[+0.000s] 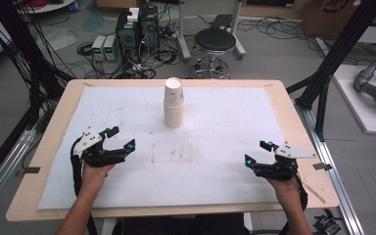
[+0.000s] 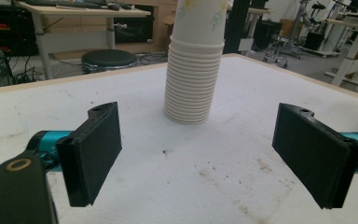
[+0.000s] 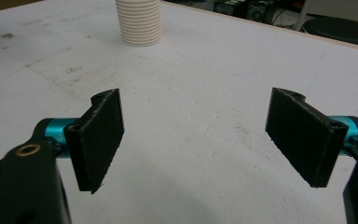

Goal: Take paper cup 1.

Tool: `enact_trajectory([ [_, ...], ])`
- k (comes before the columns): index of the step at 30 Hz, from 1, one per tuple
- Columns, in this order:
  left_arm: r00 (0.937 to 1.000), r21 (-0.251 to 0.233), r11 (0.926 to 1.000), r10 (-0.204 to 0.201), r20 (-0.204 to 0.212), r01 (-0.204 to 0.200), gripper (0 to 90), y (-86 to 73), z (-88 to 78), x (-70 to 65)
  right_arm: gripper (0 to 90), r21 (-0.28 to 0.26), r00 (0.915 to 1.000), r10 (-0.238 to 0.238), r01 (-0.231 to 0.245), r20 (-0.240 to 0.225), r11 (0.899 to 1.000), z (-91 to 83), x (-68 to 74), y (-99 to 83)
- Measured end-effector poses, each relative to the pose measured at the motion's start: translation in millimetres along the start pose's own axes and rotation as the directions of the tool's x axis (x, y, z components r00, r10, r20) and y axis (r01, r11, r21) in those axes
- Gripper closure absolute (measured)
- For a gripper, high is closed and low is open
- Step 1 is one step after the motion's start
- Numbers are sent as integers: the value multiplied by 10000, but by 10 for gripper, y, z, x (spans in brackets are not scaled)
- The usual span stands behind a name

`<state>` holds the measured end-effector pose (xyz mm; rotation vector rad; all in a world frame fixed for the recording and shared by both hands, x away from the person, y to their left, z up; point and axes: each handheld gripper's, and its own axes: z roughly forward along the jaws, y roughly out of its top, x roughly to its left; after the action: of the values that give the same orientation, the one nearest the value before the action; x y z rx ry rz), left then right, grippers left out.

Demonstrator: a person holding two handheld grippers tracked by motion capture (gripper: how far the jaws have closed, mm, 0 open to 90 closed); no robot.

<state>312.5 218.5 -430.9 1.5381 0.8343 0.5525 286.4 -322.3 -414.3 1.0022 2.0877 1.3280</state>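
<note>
Cups: a tall stack of paper cups (image 1: 174, 104) stands upright on the white sheet, near the far side of the table and about in the middle from left to right. The cups sit one inside the other, upside down, and their rims make many thin rings down low. In the left gripper view the stack (image 2: 195, 65) has small flowers painted near its top.

Left gripper: the left gripper (image 1: 120, 138) is over the near left part of the sheet. Its jaws are wide apart and nothing is between them. It points toward the cups, but it is well apart from them. In the left gripper view the stack stands straight ahead, between the two black jaws and farther away.

Right gripper: the right gripper (image 1: 258, 152) is over the near right part of the sheet. Its jaws are spread wide too, and it holds nothing. In the right gripper view the cups (image 3: 138, 22) show far off at the top left.

Hands: one hand (image 1: 94, 174) grips the left tool from below, and the other hand (image 1: 284, 186) grips the right tool.

Table: a light wood table (image 1: 45, 142) with a big white sheet (image 1: 215, 147) on top. The sheet has some small brown marks in the middle.

Floor: a round black stool (image 1: 215, 41) stands behind the table, with computer boxes (image 1: 137, 29) and many cables beside it.
</note>
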Motion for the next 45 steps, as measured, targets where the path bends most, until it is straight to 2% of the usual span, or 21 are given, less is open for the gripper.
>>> enact_trajectory([
  [8, 10000, 95, 9999, 61, 29, -62, 158, 0, 51, -9, 197, -60, 9999, 73, -73, -111, 10000, -8, -23, -17],
  [13, 10000, -62, 10000, -29, 80, 29, 161, 19, 28, -15, 198, -13, 9999, 82, -82, -87, 10000, -27, -9, -21],
  [15, 9999, 43, 9999, 95, 58, -95, 160, 24, 26, -21, 198, -10, 10000, 28, -28, -83, 10000, -21, -4, -11],
  [20, 9997, 322, 9995, -10, 229, 3, 157, 14, 17, -52, 198, 48, 9999, -34, 35, -131, 10000, -5, 31, 4],
  [26, 9992, 153, 9998, -139, 368, 133, 157, 45, -2, -82, 198, 37, 9997, -82, 83, -232, 10000, 37, 59, 43],
  [37, 9972, 121, 9998, 123, 741, -133, 155, 191, 80, -133, 198, 258, 9997, -166, 170, -188, 9995, 36, 83, 49],
  [40, 9961, -40, 10000, 10, 879, -7, 155, 301, 128, -122, 198, 208, 9997, -172, 176, -191, 9996, 25, 84, 53],
  [45, 9947, -150, 9998, 155, 1016, -141, 155, 488, 210, -132, 198, 269, 9996, -228, 233, -190, 9994, 26, 92, 59],
])
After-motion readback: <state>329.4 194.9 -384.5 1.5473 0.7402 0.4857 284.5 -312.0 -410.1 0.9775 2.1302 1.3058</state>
